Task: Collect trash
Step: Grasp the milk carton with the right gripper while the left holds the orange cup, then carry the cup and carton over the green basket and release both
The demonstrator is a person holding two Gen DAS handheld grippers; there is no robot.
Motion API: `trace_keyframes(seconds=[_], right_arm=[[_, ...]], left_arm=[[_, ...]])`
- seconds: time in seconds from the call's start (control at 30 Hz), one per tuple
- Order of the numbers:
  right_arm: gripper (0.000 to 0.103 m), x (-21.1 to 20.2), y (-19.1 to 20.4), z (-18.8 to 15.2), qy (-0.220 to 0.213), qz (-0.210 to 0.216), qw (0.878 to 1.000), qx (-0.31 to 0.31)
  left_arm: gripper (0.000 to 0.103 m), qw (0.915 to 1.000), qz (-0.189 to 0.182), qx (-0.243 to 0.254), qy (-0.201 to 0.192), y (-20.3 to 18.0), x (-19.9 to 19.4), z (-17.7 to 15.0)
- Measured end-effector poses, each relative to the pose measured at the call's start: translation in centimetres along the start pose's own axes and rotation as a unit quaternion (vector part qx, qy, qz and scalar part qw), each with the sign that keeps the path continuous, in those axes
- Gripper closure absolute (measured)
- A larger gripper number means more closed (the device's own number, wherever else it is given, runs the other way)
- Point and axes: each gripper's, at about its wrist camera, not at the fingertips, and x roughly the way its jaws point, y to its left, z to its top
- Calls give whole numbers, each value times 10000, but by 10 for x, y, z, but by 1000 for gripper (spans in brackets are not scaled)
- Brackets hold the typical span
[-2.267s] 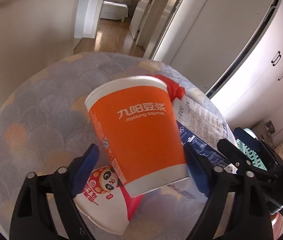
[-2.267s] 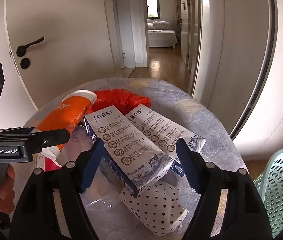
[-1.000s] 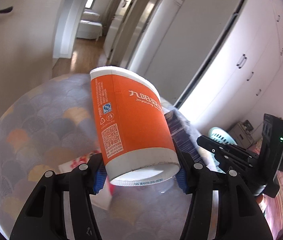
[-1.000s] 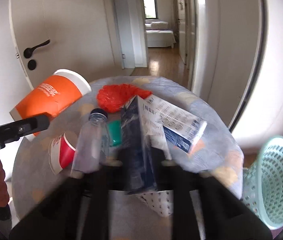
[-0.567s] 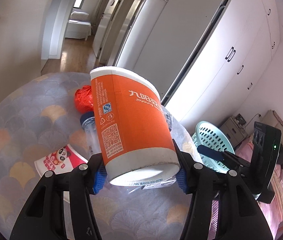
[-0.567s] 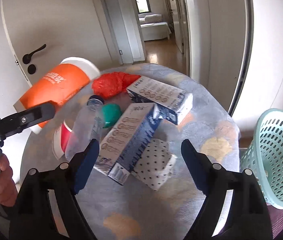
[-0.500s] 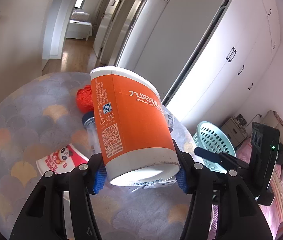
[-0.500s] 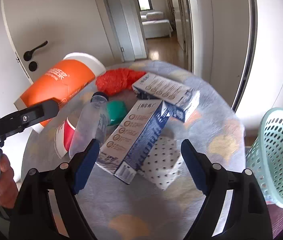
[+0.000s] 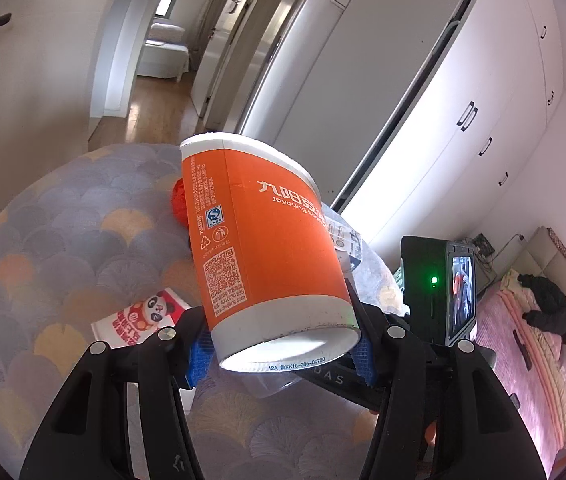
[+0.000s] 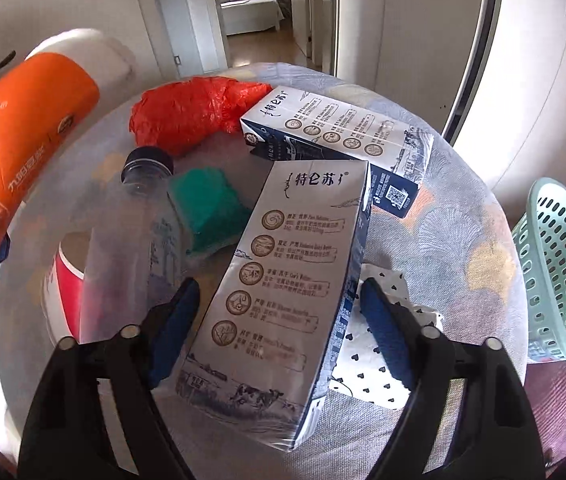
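Observation:
My left gripper [image 9: 281, 354] is shut on a big orange paper cup [image 9: 259, 248] and holds it tilted above the round table [image 9: 43, 240]. The cup also shows at the left of the right wrist view [image 10: 15, 140]. My right gripper [image 10: 275, 320] is open, its blue pads [image 10: 173, 332] on either side of a milk carton [image 10: 283, 292] that lies on the table, with gaps on both sides. A second milk carton [image 10: 335, 136] lies behind it.
On the table lie a red plastic bag [image 10: 191, 112], a clear bottle [image 10: 131, 240], a green block [image 10: 207, 208], a red and white panda cup [image 9: 139, 316] and a heart-print tissue pack [image 10: 379, 352]. A mint basket [image 10: 559, 272] stands to the right, off the table.
My right gripper has come in low over the near carton, which now lies between its open fingers. My left gripper has kept the orange cup raised and shifted slightly.

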Motion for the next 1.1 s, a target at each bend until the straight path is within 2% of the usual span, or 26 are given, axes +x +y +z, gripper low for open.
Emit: trace_keyframes(seconds=[0.1,0.13,0.17,0.43,0.63,0.87,1.1], right_arm=[[41,-12,-10,-2,-114,203,9996,173],[49,-20,-15,-4,-180,301,9991,240],[51,-27,-21,-5,-244,382,9985,297],[51,-69,-70,-13,-655,768,9928,653],[51,-100,-111,-13,-1074,888,9852,1002],[51,-132,-169,-19,-1629,595,9727,1543],[51,-157,-251,-32,-2047,90,9530,2230]], left_arm=[[49,10000,3,1,-59,-2,-1,4],[49,10000,1,-2,-86,-2,-2,5],[49,9999,-1,-3,-120,-4,-3,8],[49,9991,-56,254,-327,-42,-2,28],[49,9980,-204,535,-256,-79,13,31],[49,9948,-455,876,-252,-119,30,34],[49,9896,-786,1203,-93,-174,68,36]])
